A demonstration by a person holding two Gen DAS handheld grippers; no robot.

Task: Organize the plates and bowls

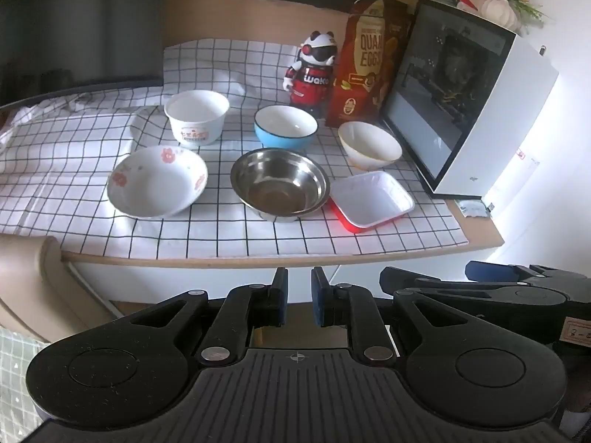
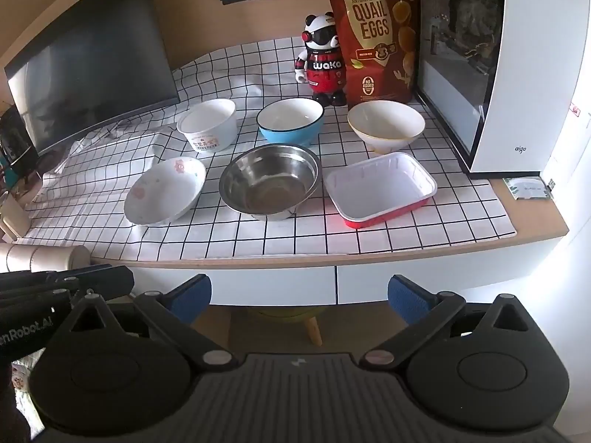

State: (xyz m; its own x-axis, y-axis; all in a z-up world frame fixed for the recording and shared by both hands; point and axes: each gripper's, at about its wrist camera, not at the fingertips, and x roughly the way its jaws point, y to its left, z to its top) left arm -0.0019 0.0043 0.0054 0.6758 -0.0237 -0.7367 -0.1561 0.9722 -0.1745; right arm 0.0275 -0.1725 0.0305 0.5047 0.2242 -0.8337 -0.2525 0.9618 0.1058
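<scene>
Six dishes stand in two rows on the checked cloth (image 2: pixel 424 229). The back row holds a printed white paper bowl (image 2: pixel 207 123), a blue bowl (image 2: pixel 290 120) and a gold-rimmed white bowl (image 2: pixel 386 125). In front are a floral bowl (image 2: pixel 164 190), a steel bowl (image 2: pixel 269 181) and a red rectangular tray (image 2: pixel 380 188) with a white inside. Both grippers hover short of the desk's front edge, apart from every dish. My left gripper (image 1: pixel 300 297) is shut with nothing between its pads. My right gripper (image 2: pixel 300 295) stands wide open and empty.
A panda figure (image 2: pixel 321 61) and a quail-egg bag (image 2: pixel 375 33) stand behind the bowls. A white glass-sided case (image 2: pixel 517 74) blocks the right side, and a dark monitor (image 2: pixel 92 74) the back left. White drawer fronts (image 2: pixel 406 280) lie below the desk edge.
</scene>
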